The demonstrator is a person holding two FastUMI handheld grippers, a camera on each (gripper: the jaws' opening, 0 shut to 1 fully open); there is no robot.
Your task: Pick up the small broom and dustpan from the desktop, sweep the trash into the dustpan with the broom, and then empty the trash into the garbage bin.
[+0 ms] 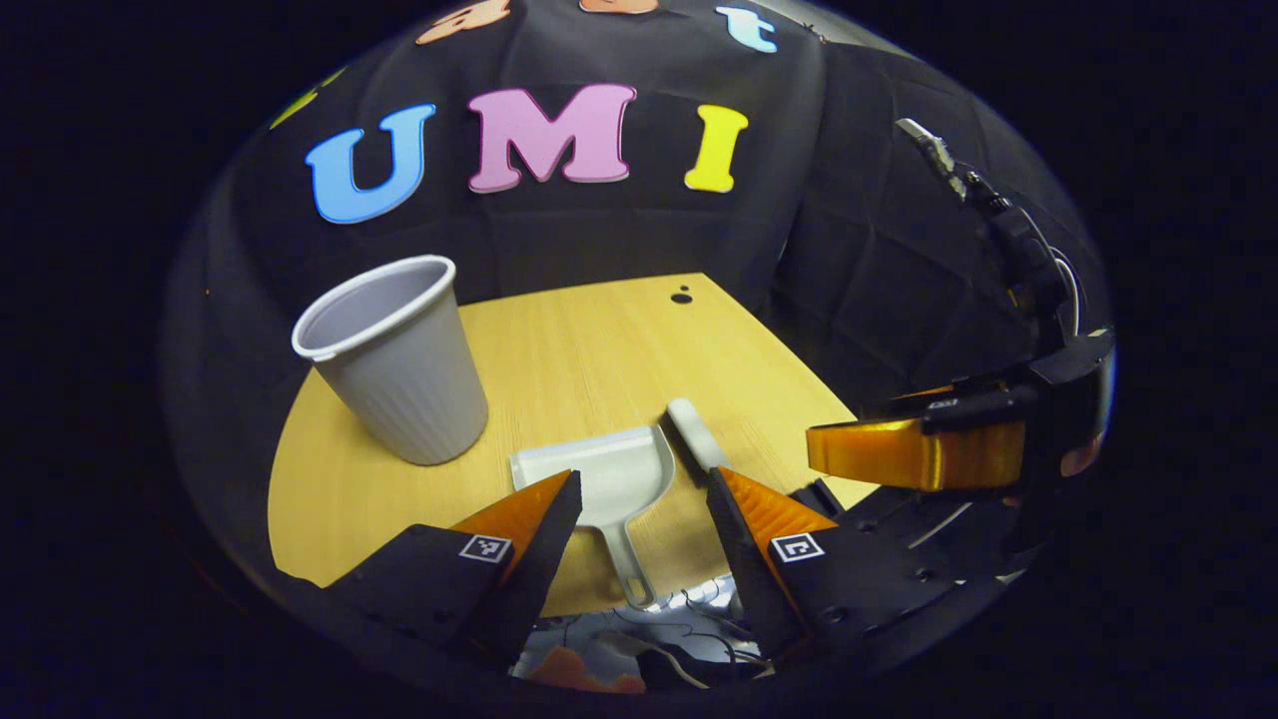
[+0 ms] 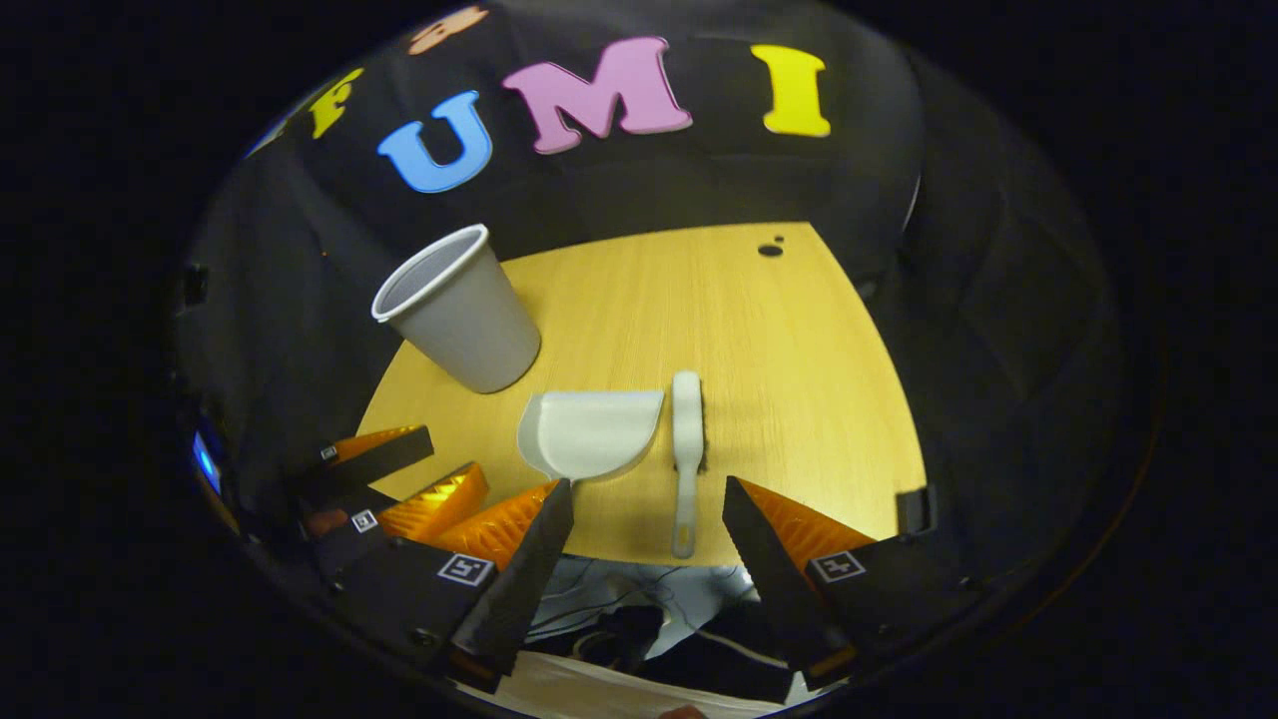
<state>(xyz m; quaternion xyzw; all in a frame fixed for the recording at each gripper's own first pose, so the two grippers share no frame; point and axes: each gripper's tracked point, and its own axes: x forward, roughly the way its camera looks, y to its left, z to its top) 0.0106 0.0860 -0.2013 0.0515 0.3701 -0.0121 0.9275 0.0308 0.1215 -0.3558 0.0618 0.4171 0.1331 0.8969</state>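
Note:
A white dustpan (image 1: 609, 479) (image 2: 589, 432) lies on the wooden desktop (image 1: 579, 350) (image 2: 699, 320), its handle pointing to the near edge. Beside it on the right lies the small white broom (image 2: 686, 439) (image 1: 696, 434), bristles on its right side. My left gripper (image 1: 639, 489) is open, fingers either side of the dustpan's handle and a little above it. My right gripper (image 2: 644, 499) is open above the near edge, with the broom's handle between its fingers but untouched. The other gripper appears at the right of the left gripper view (image 1: 919, 454) and at the lower left of the right gripper view (image 2: 399, 489).
A grey ribbed cup-shaped garbage bin (image 1: 394, 359) (image 2: 461, 310) stands upright at the desk's back left. Small dark specks (image 1: 682, 296) (image 2: 770, 249) lie at the far right corner. Cables and cloth hang below the near edge.

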